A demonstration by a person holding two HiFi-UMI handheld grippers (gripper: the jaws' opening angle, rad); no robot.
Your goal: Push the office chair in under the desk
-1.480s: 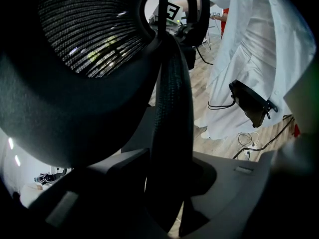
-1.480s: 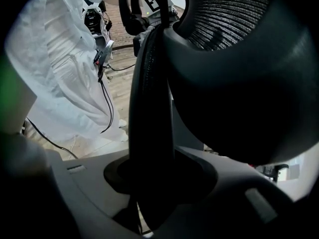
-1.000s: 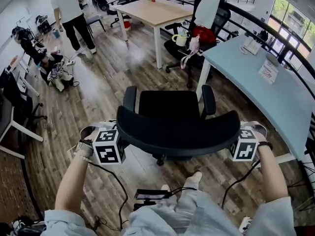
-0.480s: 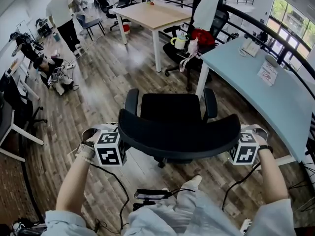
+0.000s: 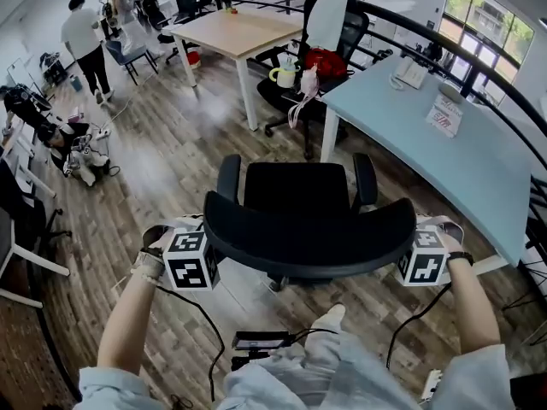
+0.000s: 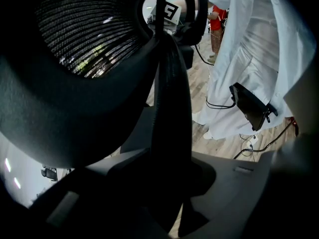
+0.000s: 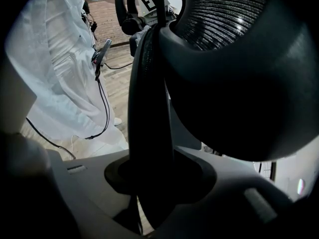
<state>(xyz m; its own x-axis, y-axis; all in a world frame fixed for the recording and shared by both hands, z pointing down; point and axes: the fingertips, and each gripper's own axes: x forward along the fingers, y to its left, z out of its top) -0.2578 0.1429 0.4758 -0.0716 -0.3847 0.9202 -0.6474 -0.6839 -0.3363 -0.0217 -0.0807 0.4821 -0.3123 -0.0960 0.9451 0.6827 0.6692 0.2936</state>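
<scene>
Office chair (image 5: 299,196) is standing just beside the desk (image 5: 444,165), not yet under it, while I am clamping its backrest rim (image 5: 308,244) in the left gripper (image 5: 209,244) and right gripper (image 5: 408,244), and I am judging the next move to be a turn toward the desk, then a push.

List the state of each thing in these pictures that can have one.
office chair: upright, not yet under the desk
desk: to the right of the office chair, apart from it
left tool: shut on one side of the office chair's back
right tool: shut on the other side
</scene>
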